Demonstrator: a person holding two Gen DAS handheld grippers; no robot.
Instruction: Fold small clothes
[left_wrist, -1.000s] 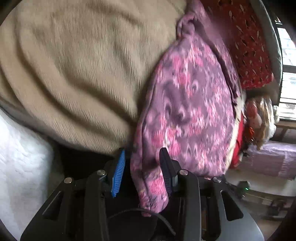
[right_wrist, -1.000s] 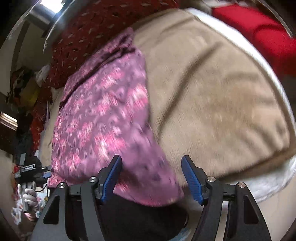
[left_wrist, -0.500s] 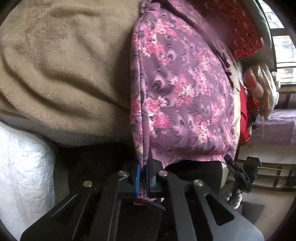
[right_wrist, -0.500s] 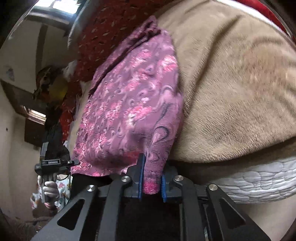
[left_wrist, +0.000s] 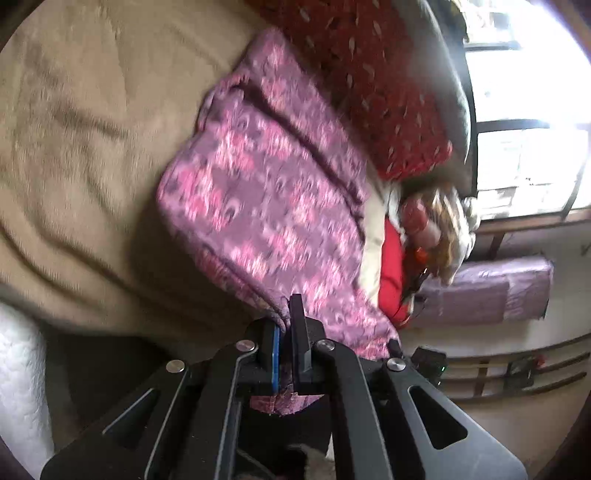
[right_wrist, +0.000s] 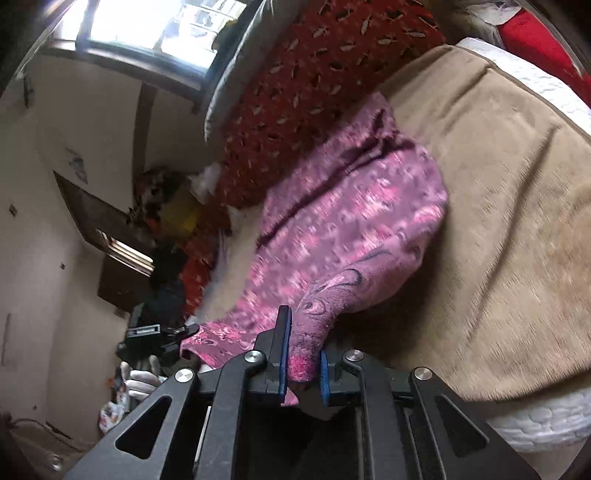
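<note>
A purple and pink patterned garment (left_wrist: 266, 195) lies spread over a tan fleece blanket (left_wrist: 81, 140) on a bed. My left gripper (left_wrist: 284, 325) is shut on the garment's near hem, which hangs out below the fingers. In the right wrist view the same garment (right_wrist: 354, 229) runs from the blanket (right_wrist: 509, 206) down to my right gripper (right_wrist: 303, 347), which is shut on a bunched corner of it. The near edge is lifted off the blanket. The left gripper (right_wrist: 147, 343) shows at the left of the right wrist view.
A dark red patterned cushion (left_wrist: 373, 77) lies just beyond the garment, also in the right wrist view (right_wrist: 317, 92). A white quilted mattress edge (right_wrist: 546, 417) runs under the blanket. A window (left_wrist: 524, 110) and cluttered clothes (left_wrist: 436, 229) lie beyond.
Both grippers closed on the garment's near edge, from open a second ago. Since then both have lifted and swung, pulling the hem up off the blanket.
</note>
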